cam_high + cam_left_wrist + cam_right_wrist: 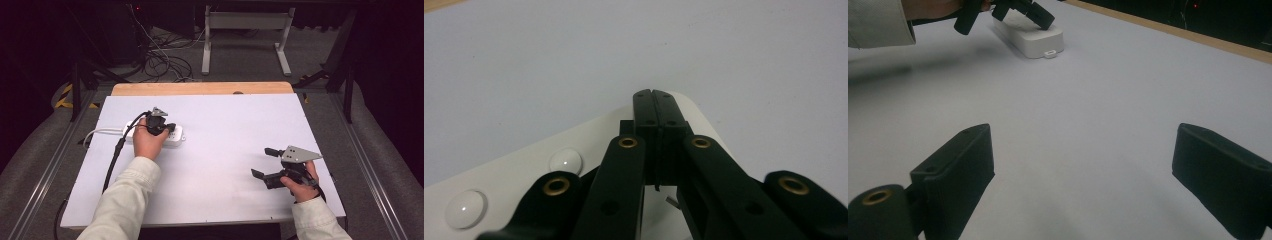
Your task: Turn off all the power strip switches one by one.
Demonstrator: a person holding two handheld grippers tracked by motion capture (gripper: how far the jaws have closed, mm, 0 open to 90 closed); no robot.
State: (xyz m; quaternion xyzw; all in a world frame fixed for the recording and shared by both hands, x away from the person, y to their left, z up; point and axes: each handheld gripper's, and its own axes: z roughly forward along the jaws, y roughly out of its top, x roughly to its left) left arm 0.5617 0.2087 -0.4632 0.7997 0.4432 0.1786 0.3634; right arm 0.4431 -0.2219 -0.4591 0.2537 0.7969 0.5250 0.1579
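A white power strip (pixel 175 136) lies on the left part of the white table top (pixel 225 125), its white cord running off to the left. My left gripper (pixel 170 128) rests over it, jaws shut tip to tip. In the left gripper view the shut tips (pixel 655 107) sit above the strip's rounded end (pixel 524 165), beside two round white buttons (pixel 565 161). A small metal piece below the jaws is too hidden to identify. My right gripper (pixel 261 162) is held low over the table at the front right, open, with bare table between its pads (pixel 955 170).
A wooden strip (pixel 200 88) borders the table's far edge. Beyond it the floor holds tangled cables (pixel 160 60) and a white stand's legs (pixel 245 40). Metal rails run along both sides. In the right gripper view the power strip (pixel 1030 37) and the left gripper (pixel 1040 20) show far off.
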